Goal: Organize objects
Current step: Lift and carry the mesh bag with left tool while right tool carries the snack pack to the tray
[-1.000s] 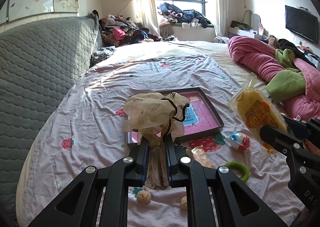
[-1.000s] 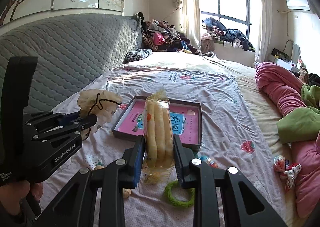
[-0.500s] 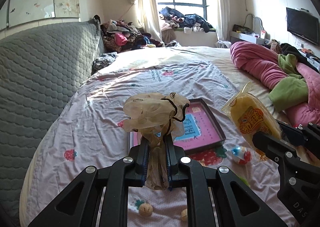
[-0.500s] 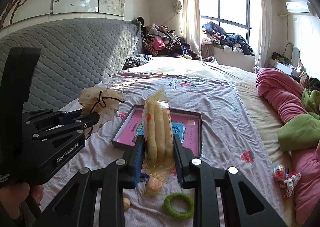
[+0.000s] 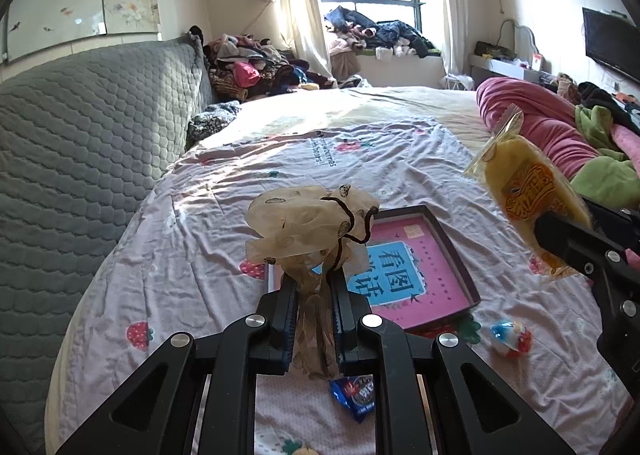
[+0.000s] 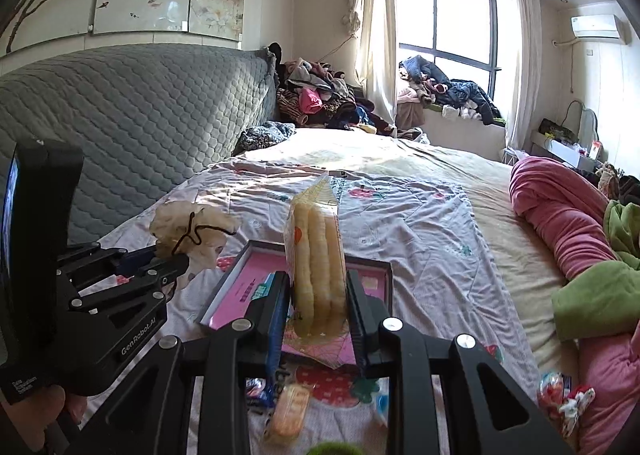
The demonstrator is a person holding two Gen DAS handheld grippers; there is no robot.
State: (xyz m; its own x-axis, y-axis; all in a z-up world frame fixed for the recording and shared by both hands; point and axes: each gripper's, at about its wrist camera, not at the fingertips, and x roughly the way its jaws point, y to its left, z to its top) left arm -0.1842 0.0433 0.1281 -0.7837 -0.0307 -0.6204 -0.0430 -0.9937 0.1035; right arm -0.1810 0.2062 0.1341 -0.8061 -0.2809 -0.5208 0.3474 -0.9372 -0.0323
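Note:
My left gripper (image 5: 314, 291) is shut on the neck of a beige drawstring pouch (image 5: 308, 223), held up over the bed. The same pouch (image 6: 192, 229) and gripper (image 6: 168, 267) show at the left of the right wrist view. My right gripper (image 6: 318, 295) is shut on a clear snack pack of yellow sticks (image 6: 318, 255), upright between the jaws; the pack (image 5: 528, 191) also shows at the right of the left wrist view. Below both lies a shallow dark-rimmed tray (image 5: 456, 255) with a pink card inside, seen again as the tray (image 6: 236, 271) on the bedspread.
Loose items lie on the bedspread: a blue wrapper (image 5: 354, 395), a red-and-white egg toy (image 5: 512, 337), an orange snack packet (image 6: 288, 411), a small toy (image 6: 568, 399). A grey quilted headboard (image 5: 80, 159) stands left; pink and green bedding (image 6: 568, 239) lies right.
Both grippers have moved forward over the bed with their loads, and the tray now sits closer beneath them. The green ring has slipped to the bottom edge of the right wrist view.

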